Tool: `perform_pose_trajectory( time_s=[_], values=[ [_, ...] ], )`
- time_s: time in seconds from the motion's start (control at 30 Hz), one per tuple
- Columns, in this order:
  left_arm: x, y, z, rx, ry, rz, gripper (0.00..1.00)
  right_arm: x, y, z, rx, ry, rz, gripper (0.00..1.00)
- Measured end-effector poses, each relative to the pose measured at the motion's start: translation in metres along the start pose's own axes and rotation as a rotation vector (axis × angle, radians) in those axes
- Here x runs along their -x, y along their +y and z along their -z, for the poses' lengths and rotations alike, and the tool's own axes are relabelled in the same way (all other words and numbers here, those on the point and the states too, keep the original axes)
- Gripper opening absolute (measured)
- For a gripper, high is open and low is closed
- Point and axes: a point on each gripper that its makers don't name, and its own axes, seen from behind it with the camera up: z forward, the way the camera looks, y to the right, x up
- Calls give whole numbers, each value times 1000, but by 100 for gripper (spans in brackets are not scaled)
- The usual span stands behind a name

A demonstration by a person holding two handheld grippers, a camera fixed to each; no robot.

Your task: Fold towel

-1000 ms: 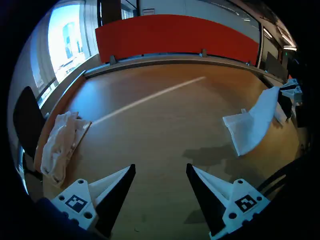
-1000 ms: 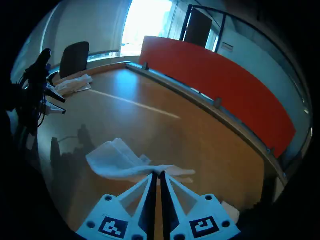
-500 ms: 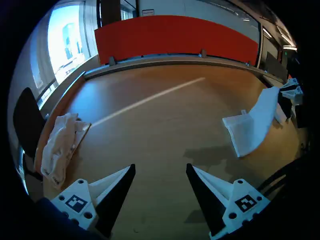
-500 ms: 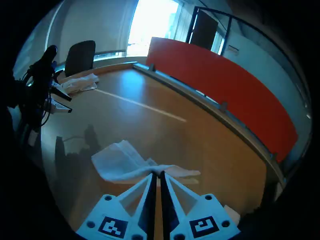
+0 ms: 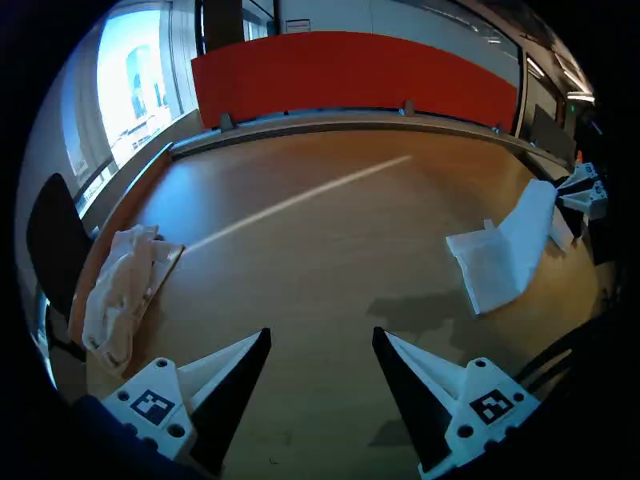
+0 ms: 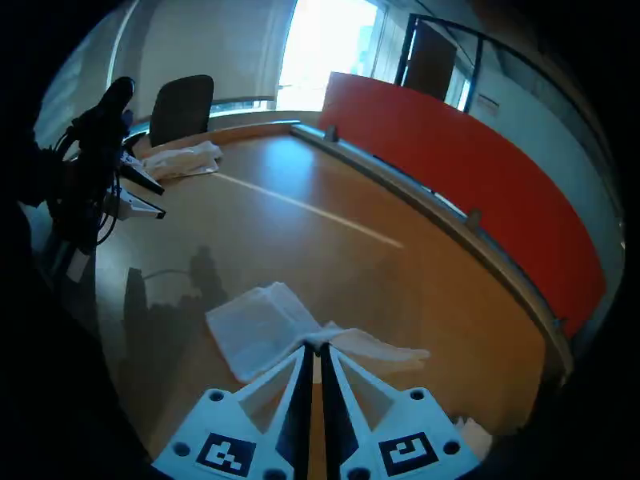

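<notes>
**Fold partway through**

The right gripper point(image 6: 318, 350), clamped on the towel's point(image 6: 258, 328) edge, has swung it a little lower over the right of the table point(image 5: 320, 240). The flap looks ready to lay down. The left gripper point(image 5: 320, 332) hangs open, well left.

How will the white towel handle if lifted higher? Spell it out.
Probably floppy: the white towel sags from the right gripper down to the table. Likely light: a pinch at one edge holds up its raised part. Its low end, flat on the wood, may drag.
</notes>
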Motion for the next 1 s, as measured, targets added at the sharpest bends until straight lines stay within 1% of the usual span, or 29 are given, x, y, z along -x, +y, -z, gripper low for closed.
perform_pose_trajectory(
  time_s=[0.3, 0.57, 0.8, 1.0],
  values=[
    [0, -3, 2, -3, 4, 1, 94, -3, -24, -17, -58, -8, 12, 6],
    [3, -8, 5, -11, 5, 7, 94, 2, -48, -29, -116, -32, 28, 6],
    [6, -13, 7, -19, 5, 15, 94, 8, -59, -36, -148, -53, 30, 6],
    [9, -16, 8, -23, 2, 19, 94, 10, -68, -41, -174, -69, 46, 6]
  ],
)
